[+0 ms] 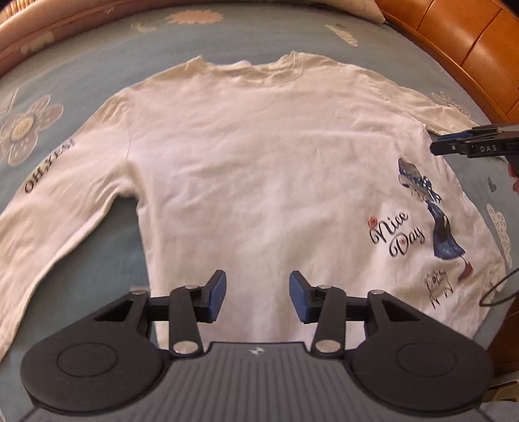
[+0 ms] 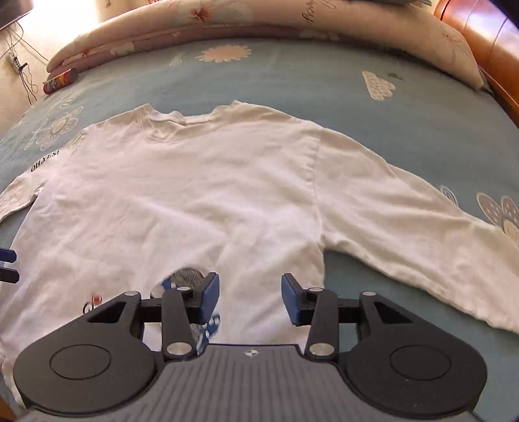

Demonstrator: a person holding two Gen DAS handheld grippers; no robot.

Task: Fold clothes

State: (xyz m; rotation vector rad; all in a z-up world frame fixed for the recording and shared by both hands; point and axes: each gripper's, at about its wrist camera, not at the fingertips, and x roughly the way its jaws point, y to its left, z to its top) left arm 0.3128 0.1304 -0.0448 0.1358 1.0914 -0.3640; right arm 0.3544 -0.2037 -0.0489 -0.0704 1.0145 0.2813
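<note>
A white long-sleeved shirt (image 1: 253, 168) lies flat on the bed, collar away from me, both sleeves spread out. It bears a "Nice Day" print with a girl in blue at its right hem and "OH,YES!" on the left sleeve (image 1: 48, 168). My left gripper (image 1: 258, 297) hovers open over the lower middle of the shirt, nothing between its fingers. My right gripper (image 2: 249, 300) is open above the shirt's (image 2: 194, 194) right hem side, partly hiding the blue print. In the left wrist view the right gripper (image 1: 436, 142) shows at the right edge beside the right sleeve.
The bed has a blue sheet with flower prints (image 2: 292, 81). A rolled flowered duvet (image 2: 227, 19) lies along the far edge. An orange wooden headboard (image 1: 470, 48) stands at the right. A red can (image 2: 60, 82) rests at the far left corner, with cables on the floor beyond.
</note>
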